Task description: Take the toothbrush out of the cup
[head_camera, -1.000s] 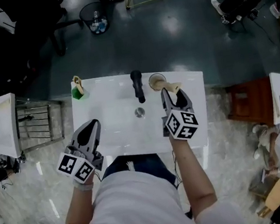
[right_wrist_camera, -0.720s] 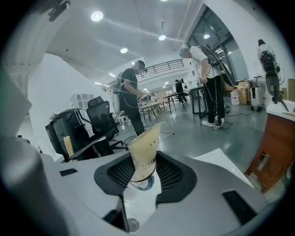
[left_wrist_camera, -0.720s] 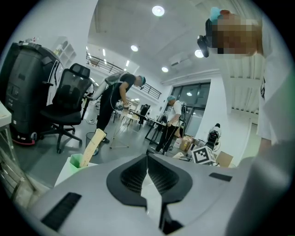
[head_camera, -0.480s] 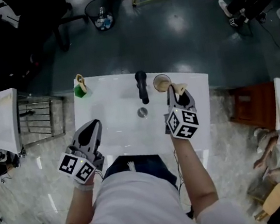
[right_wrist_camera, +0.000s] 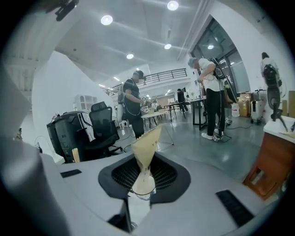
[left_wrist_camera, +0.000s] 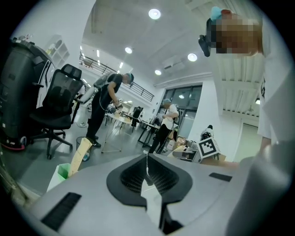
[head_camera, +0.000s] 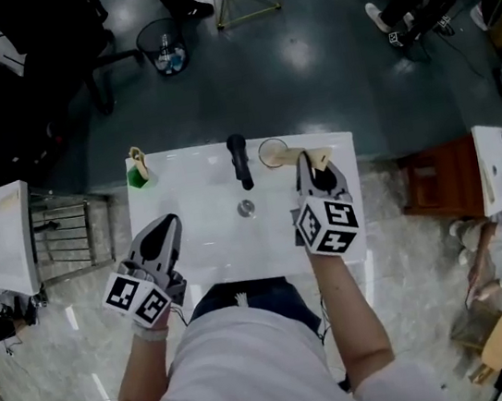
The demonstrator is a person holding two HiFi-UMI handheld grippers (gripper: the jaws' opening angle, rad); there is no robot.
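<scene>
Your left tongs (head_camera: 165, 223) hover at the counter's (head_camera: 204, 249) near left edge, shut tight on nothing. Your right tongs (head_camera: 313, 163) are closing on the toothbrush (right_wrist_camera: 146, 148) — it stands between the jaws, long axis steep, broad end up and tilted right — its lower end at the cup (head_camera: 272, 152) near the far edge.

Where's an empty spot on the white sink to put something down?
Bare room lies on the white sink between the green cup and the black tap, and in front of the drain. The back right corner is crowded: the cup, and the right gripper, its fingers closing on the toothbrush.
</scene>
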